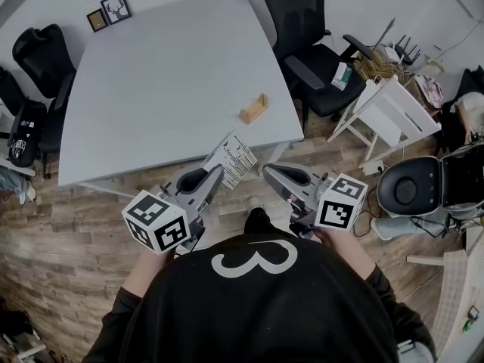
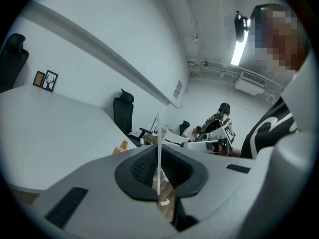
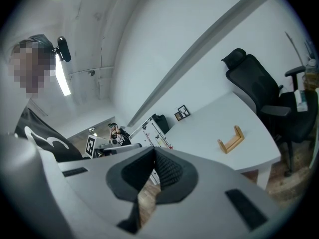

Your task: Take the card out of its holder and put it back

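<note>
Left gripper is up in front of the person's chest, and its jaws are pinched almost fully together on the card. The left gripper view shows it cleanly: the card stands edge-on as a thin white line, clamped right between the dark ribbed pads. From the head view its printed face is tilted and fans out past the jaw tips, hanging over the wood floor just off the near edge of the bench.

So the card is out and clear of its seat. The wooden card holder sits on the bench near the near right edge, slot unoccupied, nothing touching it. The right gripper view picks it out too, a small pale wood stand alone on the grey top.

Right gripper is level with the left, just beside it, pointing toward the same bench corner. Its own view shows the pads meeting at the tips with nothing between them: closed and carrying nothing.

Around them, two small picture frames stand at the far corner of the bench. A black office chair sits off the far right side, and another off the left.
</note>
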Motion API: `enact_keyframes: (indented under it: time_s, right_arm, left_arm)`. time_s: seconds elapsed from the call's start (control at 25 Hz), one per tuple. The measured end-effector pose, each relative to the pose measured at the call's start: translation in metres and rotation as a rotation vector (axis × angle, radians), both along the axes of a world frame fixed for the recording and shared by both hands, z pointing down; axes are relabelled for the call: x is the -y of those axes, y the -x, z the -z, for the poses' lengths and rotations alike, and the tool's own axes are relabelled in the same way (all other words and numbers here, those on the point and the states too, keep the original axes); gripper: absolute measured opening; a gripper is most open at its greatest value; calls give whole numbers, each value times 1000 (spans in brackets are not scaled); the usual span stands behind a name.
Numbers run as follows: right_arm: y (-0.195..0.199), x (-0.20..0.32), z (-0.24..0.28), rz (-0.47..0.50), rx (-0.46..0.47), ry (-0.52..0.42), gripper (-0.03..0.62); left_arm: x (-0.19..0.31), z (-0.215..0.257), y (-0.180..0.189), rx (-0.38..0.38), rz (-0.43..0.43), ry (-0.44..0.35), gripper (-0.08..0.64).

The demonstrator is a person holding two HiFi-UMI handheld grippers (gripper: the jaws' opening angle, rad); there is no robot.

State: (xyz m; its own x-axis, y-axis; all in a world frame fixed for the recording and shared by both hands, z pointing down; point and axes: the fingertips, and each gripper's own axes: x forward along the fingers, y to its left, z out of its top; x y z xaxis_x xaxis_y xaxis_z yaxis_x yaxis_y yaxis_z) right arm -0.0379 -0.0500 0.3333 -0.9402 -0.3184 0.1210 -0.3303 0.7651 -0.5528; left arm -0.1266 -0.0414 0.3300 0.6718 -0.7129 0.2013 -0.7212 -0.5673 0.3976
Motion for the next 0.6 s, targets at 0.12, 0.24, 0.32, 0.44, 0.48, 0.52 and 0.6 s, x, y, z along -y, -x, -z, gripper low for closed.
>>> enact_keyframes:
  time_s: [0.12,0.24,0.32,0.44,0.48,0.52,0.6]
  right_arm:
    - [0,-2,1,3,0,2,8]
    - [0,-8,0,5,2,1,8]
    - [-1,-10,0,7,4,0,8]
    - [-2,-7,0,8,5,6,9]
    - [-3,-5,0,7,4,9,8]
    - [-3,-4,0,6,3,13,8]
    - [-7,-6,-3,2,2,17,8]
  left_arm:
    - [-2,2,0,-6,0,-7,25]
    - [-7,1,0,-32,8,-1,25]
    - [-10,0,0,-38,11,8,25]
    - [-4,2,1,-48,11,16,25]
    - [-1,2,1,-49,11,17,25]
    - [0,2,1,-48,11,19,25]
    - [-1,0,0,-40,11,21,25]
